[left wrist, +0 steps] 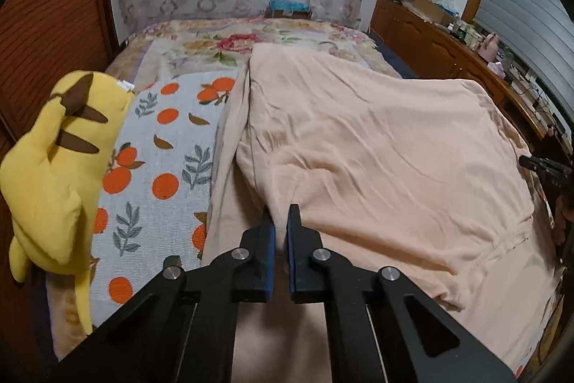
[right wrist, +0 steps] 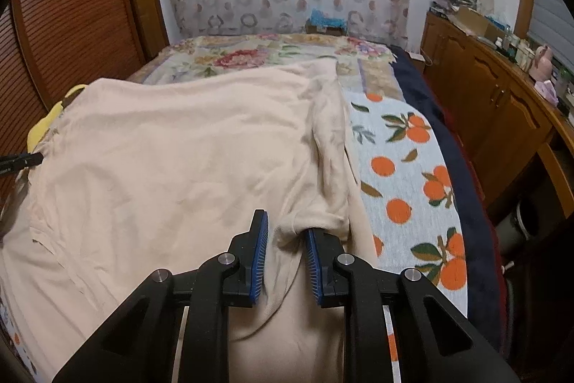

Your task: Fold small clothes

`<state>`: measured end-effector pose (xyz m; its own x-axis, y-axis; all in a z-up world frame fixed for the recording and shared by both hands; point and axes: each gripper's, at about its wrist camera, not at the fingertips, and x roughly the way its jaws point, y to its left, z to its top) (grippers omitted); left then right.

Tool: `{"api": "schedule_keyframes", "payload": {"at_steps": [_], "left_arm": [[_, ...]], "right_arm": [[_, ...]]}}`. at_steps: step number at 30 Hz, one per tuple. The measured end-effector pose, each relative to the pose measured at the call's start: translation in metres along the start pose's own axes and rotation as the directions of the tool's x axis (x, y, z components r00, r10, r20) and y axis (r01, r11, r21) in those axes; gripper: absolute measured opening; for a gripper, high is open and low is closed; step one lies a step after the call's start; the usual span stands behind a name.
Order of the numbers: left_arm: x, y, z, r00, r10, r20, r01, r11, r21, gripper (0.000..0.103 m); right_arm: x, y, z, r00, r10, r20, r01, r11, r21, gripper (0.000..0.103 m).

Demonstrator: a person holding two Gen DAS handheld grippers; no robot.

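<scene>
A peach garment (left wrist: 376, 146) lies spread on the bed, with one side folded over toward the middle. My left gripper (left wrist: 281, 210) is shut on a fold of the garment at its near left edge, the blue pads almost together. In the right wrist view the same garment (right wrist: 172, 146) fills the left and centre. My right gripper (right wrist: 285, 221) has its jaws partly apart with a bunched fold of the garment between them, and the right pad lies under the cloth. The right gripper's tip (left wrist: 538, 164) shows at the garment's far right edge in the left view.
A yellow plush toy (left wrist: 57, 160) lies on the bed's left side by the wooden headboard (left wrist: 46, 24). An orange-print towel (right wrist: 405, 174) covers the bed over a floral blanket (right wrist: 251, 54). A wooden cabinet (right wrist: 495, 103) with clutter stands to the right.
</scene>
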<state>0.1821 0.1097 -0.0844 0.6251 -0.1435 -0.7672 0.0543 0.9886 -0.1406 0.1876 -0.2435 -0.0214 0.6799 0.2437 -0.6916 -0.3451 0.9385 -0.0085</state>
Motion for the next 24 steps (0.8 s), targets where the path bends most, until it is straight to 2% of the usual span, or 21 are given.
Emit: {"api": "schedule_keyframes", "payload": {"at_steps": [2, 7, 13, 24], "left_arm": [[-0.007, -0.002, 0.0, 1.0, 0.005, 0.021, -0.005, 1.0, 0.009, 0.006], [-0.026, -0.002, 0.004, 0.997, -0.005, 0.079, 0.004, 1.0, 0.017, 0.006], [-0.056, -0.001, 0.001, 0.989, -0.034, 0.142, 0.031, 0.999, 0.023, 0.006], [-0.123, 0.001, -0.036, 0.976, -0.089, 0.198, 0.083, 0.996, 0.037, 0.005]], "right_arm": [[0.002, 0.001, -0.001, 1.0, -0.002, -0.006, 0.002, 1.0, -0.012, 0.006], [-0.006, 0.002, -0.003, 0.999, 0.007, 0.036, -0.006, 1.0, -0.019, 0.005], [-0.048, -0.002, -0.003, 0.988, 0.036, 0.153, -0.033, 0.999, -0.022, 0.004], [-0.126, -0.015, -0.045, 0.972, 0.109, 0.209, -0.101, 0.994, -0.049, 0.004]]}}
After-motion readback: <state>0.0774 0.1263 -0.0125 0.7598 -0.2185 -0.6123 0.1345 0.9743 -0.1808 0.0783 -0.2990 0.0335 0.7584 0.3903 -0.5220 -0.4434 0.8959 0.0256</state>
